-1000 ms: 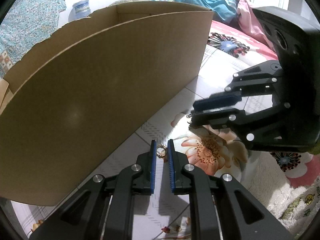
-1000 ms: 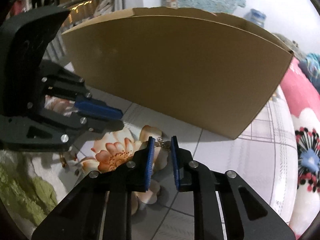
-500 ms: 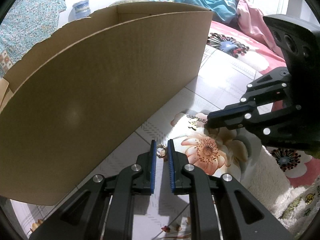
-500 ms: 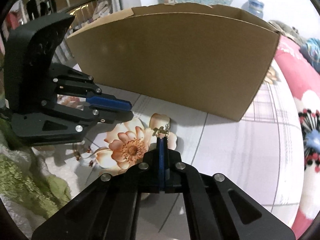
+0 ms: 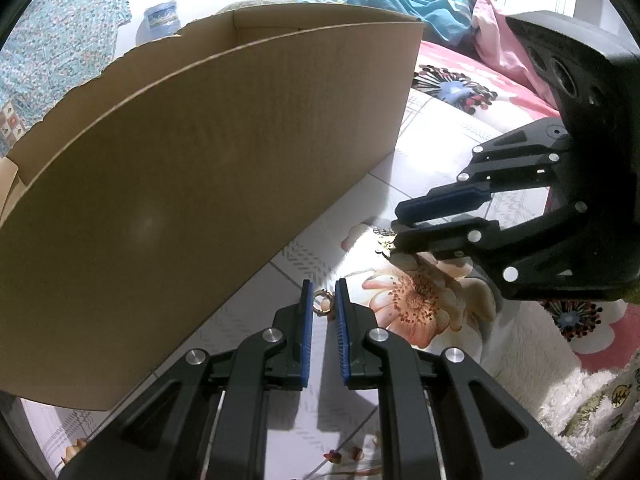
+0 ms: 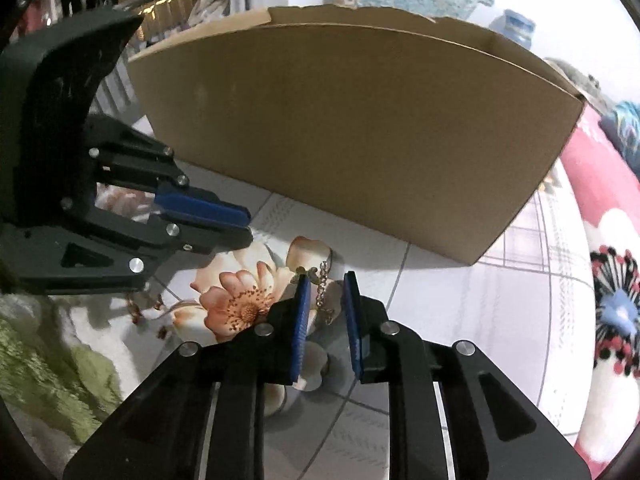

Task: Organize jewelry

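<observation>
- Jewelry found in two places, both on the floral bedsheet (image 6: 460, 320) just in front of the cardboard box (image 6: 360, 140).
- Left gripper (image 5: 323, 300): nearly closed, pinching a small gold ring (image 5: 322, 305) at the very tips of the blue pads. Ring upright between them, low over the sheet, close to the box's near wall.
- Right gripper (image 6: 326, 280): jaws opening. Fine gold chain (image 6: 322, 292) lying between the pads but pressed by neither – nothing held. Small gold charm (image 6: 305, 270) at the chain's far end, beside the tip of the left-hand pad.
- Whether the chain rests wholly on the sheet or catches on that pad: impossible to tell.
- Box open at the top, its inside hidden from both views; judged the likely destination.
- Handling, ring: light, rigid, smooth – liable to twist or squirt out of a tip pinch. Best held across the band, pads flat on opposite sides, as now.
- Handling, chain: very light, limp, thin enough to slip through a loose closure and to snag on the pad ribs. Best taken at the charm or at a bunched stretch of links, not a single strand.
- Risk: soft bedding under both pieces. Likely to yield under pressure, so a low approach needed before closing.
- Judged stage: ring secured, chain not yet secured.
</observation>
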### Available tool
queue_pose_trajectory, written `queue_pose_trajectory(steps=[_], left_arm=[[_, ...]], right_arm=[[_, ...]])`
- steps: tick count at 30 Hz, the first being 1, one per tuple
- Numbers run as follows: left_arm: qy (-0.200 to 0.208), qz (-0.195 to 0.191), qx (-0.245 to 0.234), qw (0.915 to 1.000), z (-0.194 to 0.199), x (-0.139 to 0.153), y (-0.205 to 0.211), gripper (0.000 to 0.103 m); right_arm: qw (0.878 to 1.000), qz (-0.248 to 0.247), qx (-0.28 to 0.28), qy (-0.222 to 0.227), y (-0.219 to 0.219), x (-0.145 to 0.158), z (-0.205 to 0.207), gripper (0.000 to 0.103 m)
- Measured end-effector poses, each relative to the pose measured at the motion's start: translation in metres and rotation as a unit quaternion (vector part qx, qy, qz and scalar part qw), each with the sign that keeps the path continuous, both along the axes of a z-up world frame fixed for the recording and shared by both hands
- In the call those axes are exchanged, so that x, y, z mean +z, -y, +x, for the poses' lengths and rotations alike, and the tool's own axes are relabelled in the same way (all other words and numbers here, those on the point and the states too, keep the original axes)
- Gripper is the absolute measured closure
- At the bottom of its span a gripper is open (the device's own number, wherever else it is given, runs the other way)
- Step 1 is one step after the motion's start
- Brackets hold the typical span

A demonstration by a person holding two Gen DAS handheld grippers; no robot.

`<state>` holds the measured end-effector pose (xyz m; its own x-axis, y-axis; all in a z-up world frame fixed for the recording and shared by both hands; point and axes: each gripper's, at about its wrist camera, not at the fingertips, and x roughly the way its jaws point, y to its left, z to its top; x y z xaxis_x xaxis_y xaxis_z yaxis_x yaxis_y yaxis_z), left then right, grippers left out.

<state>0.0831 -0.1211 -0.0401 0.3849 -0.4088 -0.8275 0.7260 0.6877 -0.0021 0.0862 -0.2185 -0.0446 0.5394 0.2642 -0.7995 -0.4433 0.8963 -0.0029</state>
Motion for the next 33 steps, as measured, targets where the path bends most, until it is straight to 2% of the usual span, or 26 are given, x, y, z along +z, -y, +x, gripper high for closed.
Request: queue_pose_trajectory(steps=[1,9,16,21,24,29,33], left_arm=[[0.0,0.0,0.0,1.0,0.0,0.0,0.0,0.093],[0.0,-0.002,0.0,1.0,0.0,0.0,0.0,0.093],[-0.003,-0.017,0.001,0.9998,0.001,0.004,-0.005,0.093],[0.002,-0.036,0.0,0.9994,-0.003,0.016,-0.011,0.093],[0.007,-0.064,-0.003,0.9979,-0.007,0.035,-0.016,0.093],[0.029,-0.121,-0.019,0.9921,-0.012,0.083,-0.022,0.093],[0.056,-0.153,-0.022,0.9864,0.001,0.122,-0.028,0.093]], right_arm=[[1.0,0.006,-0.001,-0.005,0.001,0.0,0.001,0.103],[0.998,0.054,-0.038,-0.011,0.017,0.008,-0.005,0.103],[0.992,0.105,-0.073,0.013,0.047,0.036,-0.028,0.103],[0.986,0.136,-0.087,0.04,0.052,0.053,-0.04,0.103],[0.983,0.153,-0.083,0.065,0.059,0.069,-0.031,0.103],[0.976,0.177,-0.062,0.111,0.054,0.107,-0.017,0.103],[0.972,0.192,-0.038,0.127,0.045,0.124,0.003,0.103]])
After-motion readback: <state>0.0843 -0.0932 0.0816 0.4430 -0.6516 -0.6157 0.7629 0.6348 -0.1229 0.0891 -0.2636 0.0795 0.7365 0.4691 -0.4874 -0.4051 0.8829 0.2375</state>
